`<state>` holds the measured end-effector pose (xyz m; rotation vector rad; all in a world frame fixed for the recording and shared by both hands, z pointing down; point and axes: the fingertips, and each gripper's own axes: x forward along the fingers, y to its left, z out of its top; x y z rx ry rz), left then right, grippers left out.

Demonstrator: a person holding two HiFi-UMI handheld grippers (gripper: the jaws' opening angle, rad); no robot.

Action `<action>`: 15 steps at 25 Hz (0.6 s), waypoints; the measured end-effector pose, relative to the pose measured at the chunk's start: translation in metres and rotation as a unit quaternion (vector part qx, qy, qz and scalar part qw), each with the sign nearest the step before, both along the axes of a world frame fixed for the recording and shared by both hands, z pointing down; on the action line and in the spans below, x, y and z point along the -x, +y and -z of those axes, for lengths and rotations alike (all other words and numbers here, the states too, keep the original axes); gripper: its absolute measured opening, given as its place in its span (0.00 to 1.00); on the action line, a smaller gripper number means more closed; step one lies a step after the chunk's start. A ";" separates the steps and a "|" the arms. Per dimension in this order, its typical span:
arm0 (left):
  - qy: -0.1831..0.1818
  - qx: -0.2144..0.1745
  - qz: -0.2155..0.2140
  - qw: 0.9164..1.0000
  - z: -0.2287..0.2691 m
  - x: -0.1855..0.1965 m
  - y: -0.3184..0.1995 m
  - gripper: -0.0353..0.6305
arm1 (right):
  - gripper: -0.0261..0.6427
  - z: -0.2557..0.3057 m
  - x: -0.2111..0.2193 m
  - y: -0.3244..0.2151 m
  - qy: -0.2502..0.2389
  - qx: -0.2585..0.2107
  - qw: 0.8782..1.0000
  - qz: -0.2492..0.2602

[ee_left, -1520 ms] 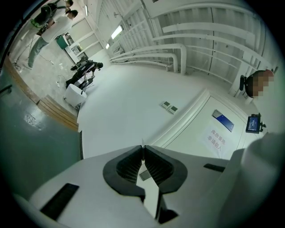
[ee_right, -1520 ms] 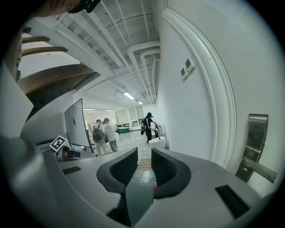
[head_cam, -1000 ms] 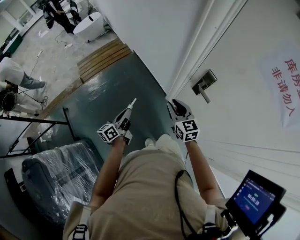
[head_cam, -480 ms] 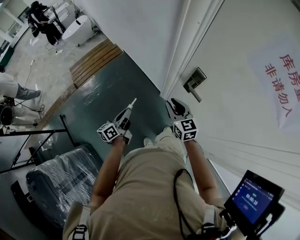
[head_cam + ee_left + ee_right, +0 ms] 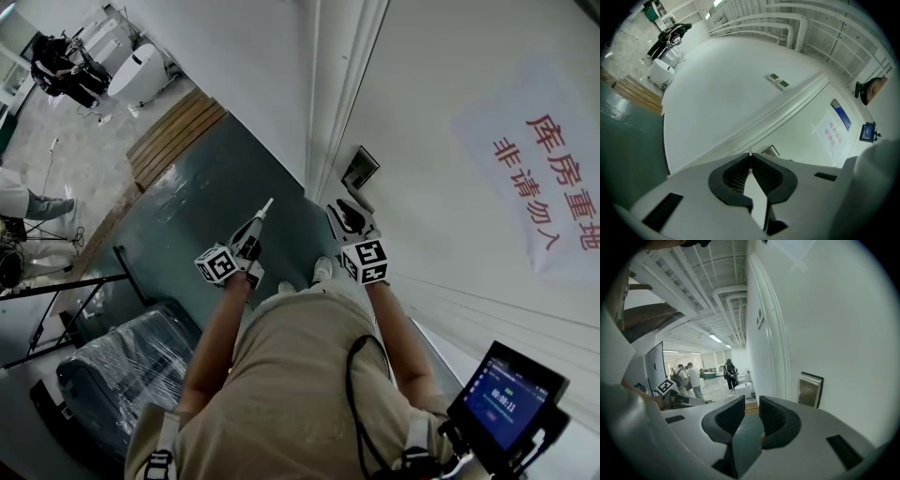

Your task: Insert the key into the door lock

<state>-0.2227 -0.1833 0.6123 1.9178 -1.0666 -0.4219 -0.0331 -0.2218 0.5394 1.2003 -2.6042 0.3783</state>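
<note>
Approach to the door (image 5: pixel 441 103) is what has changed over the last second. In the head view the red-lettered notice (image 5: pixel 548 183) has grown larger. The door lock (image 5: pixel 360 170), a metal plate with a lever near the door's edge by the frame (image 5: pixel 328 103), has drifted from well right of our hands to just above the right hand-held gripper (image 5: pixel 345 214). Both hands have travelled with us in much the same pose. The left hand-held gripper (image 5: pixel 253 228) is clamped on the key (image 5: pixel 265 208), a slim pale blade that juts past its tip over the green floor (image 5: pixel 206 187). In the left gripper view only a thin sliver shows where the pads meet, and the lock plate sits just beyond it, not touching. The right hand-held gripper stands narrowly parted with nothing between its pads, and its own view shows the plate near, off to the right. We judge the walk-up nearly done and the insertion not yet begun. The key points roughly toward the plate but is apart from it. Next we would close that gap and square the blade to the keyhole, which we cannot make out from here.
</note>
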 end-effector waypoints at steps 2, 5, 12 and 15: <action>0.002 0.000 -0.006 1.000 0.001 -0.015 -0.009 0.10 | 0.19 -0.003 -0.017 -0.006 0.005 0.002 1.000 -0.007; 0.006 0.006 -0.015 1.000 -0.005 -0.025 -0.012 0.10 | 0.18 -0.007 -0.031 -0.007 0.007 0.006 1.000 -0.019; 0.007 0.020 -0.034 0.999 -0.018 -0.058 -0.024 0.10 | 0.19 -0.011 -0.061 -0.014 0.002 0.009 1.000 -0.029; 0.008 0.023 -0.036 0.999 -0.023 -0.071 -0.031 0.10 | 0.19 -0.018 -0.074 -0.016 0.003 0.011 0.999 -0.031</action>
